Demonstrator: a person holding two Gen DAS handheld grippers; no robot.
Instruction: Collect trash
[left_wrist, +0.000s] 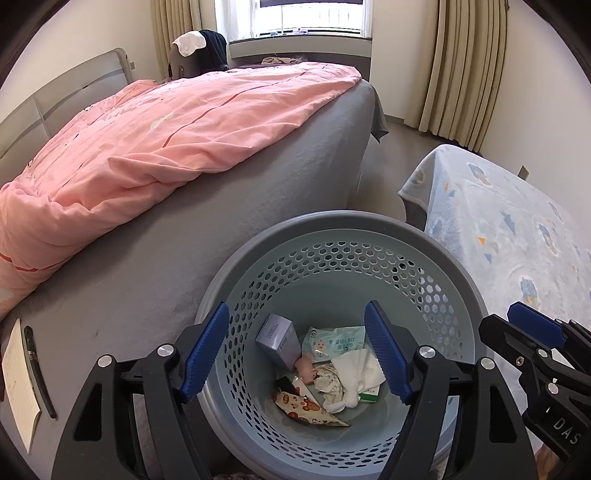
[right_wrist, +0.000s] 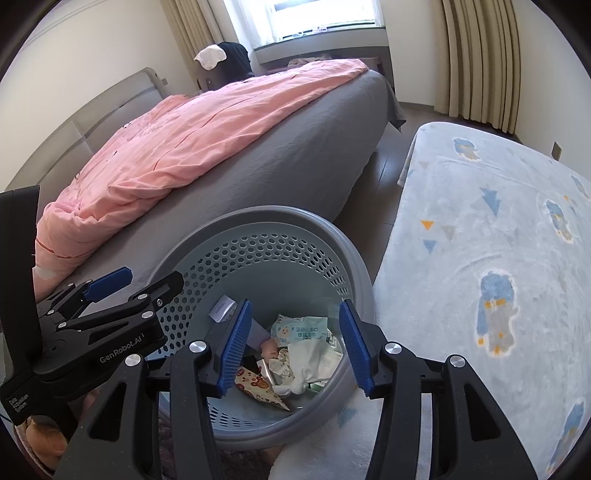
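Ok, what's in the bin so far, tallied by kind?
Boxes: 2 (lilac box, green-and-white carton)
Packets: 2 (wipes packet, cartoon wrapper)
Crumpled paper: 2 (white tissue, patterned paper)
Small pink thing: 1
Dark piece, kind unclear: 1
Total: 8 showing in the bin; more may lie underneath.

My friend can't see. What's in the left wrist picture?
An open left gripper hovers over a round grey basket holding trash: a small box, wrappers and crumpled tissue. Behind is a bed with a pink quilt.
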